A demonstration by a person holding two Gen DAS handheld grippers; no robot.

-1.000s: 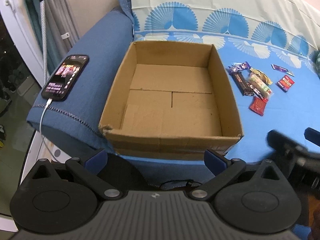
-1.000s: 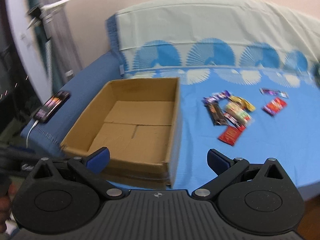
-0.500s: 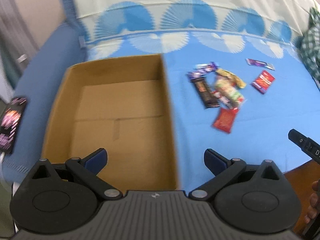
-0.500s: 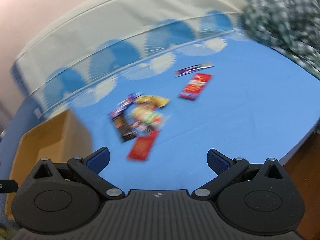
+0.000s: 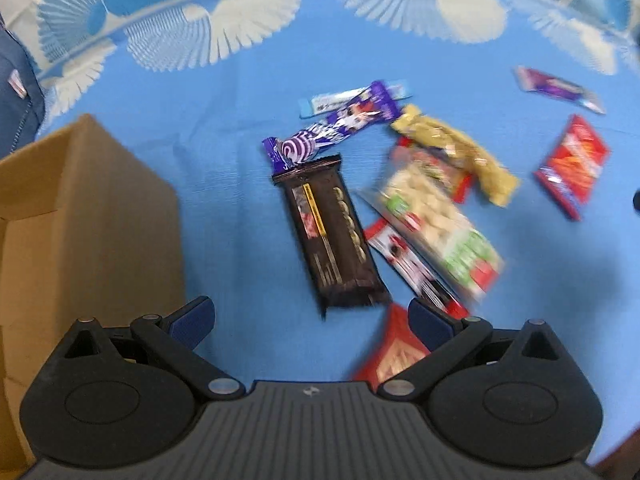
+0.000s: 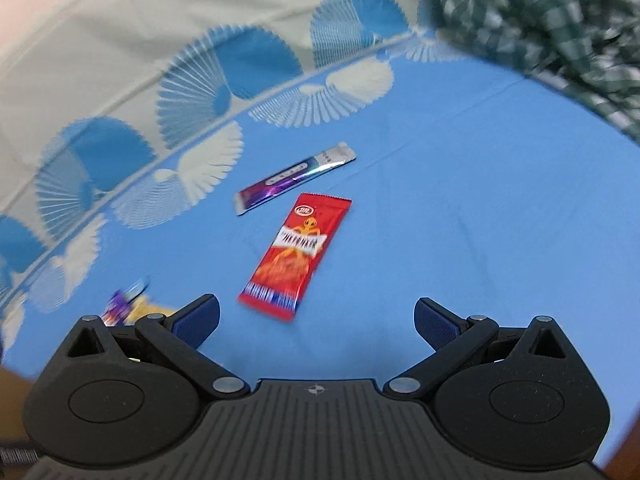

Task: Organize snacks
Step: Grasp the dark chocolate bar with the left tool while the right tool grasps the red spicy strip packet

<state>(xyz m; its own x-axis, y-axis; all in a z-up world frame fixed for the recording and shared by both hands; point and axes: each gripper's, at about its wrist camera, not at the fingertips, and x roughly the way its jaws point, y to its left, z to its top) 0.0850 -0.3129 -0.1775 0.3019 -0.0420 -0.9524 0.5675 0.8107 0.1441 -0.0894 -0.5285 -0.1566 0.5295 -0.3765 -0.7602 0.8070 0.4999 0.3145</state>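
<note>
Leftmost, the box (image 5: 88, 216) sits on the bed (image 5: 224, 208), with the dark bar (image 5: 332, 236) just right of it, ahead of the left gripper (image 5: 310, 316), whose fingers are wide apart and empty. Farther right lies the red packet (image 6: 296, 256), before the equally spread, empty right gripper (image 6: 316, 316). Both wrappers look light, crinkly and slippery, so pinching across the middle seems safest.
</note>
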